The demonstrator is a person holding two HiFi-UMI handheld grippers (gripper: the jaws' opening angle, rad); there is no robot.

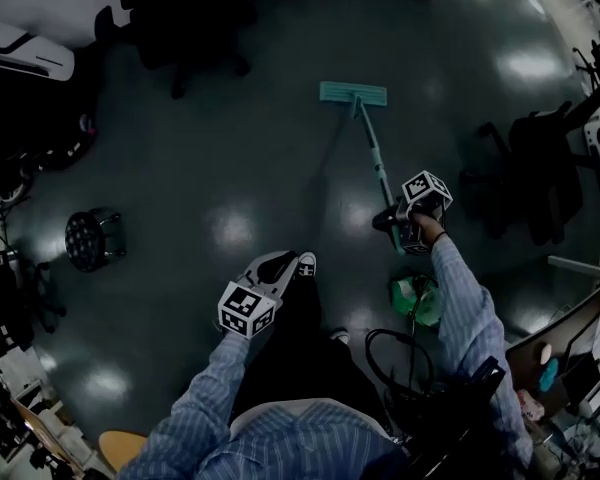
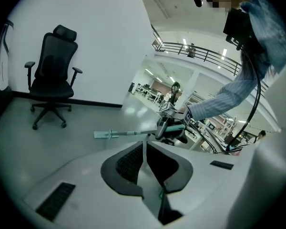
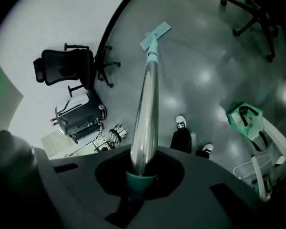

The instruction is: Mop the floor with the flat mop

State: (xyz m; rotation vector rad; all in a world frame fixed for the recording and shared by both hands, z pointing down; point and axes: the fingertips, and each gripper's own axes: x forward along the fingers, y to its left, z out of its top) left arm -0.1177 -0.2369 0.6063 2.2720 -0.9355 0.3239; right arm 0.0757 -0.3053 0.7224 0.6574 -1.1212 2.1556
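Note:
The flat mop lies with its teal head (image 1: 353, 93) flat on the dark floor ahead, and its handle (image 1: 377, 163) slants back to my right gripper (image 1: 396, 224). That gripper is shut on the handle's upper end. In the right gripper view the shiny handle (image 3: 146, 109) runs out from between the jaws of the right gripper (image 3: 142, 175) to the mop head (image 3: 155, 35). My left gripper (image 1: 283, 266) hangs low beside the person's leg, shut and holding nothing. The left gripper view shows the left gripper (image 2: 144, 160) with its pads together, and the mop head (image 2: 106, 134) on the floor beyond.
A black office chair (image 1: 195, 28) stands far left by the wall, another chair (image 1: 540, 173) to the right. A round black stool (image 1: 92, 238) sits at left. A green bag (image 1: 417, 298) and cables (image 1: 400, 358) lie by the person's right side. A white machine (image 3: 78, 116) stands near the wall.

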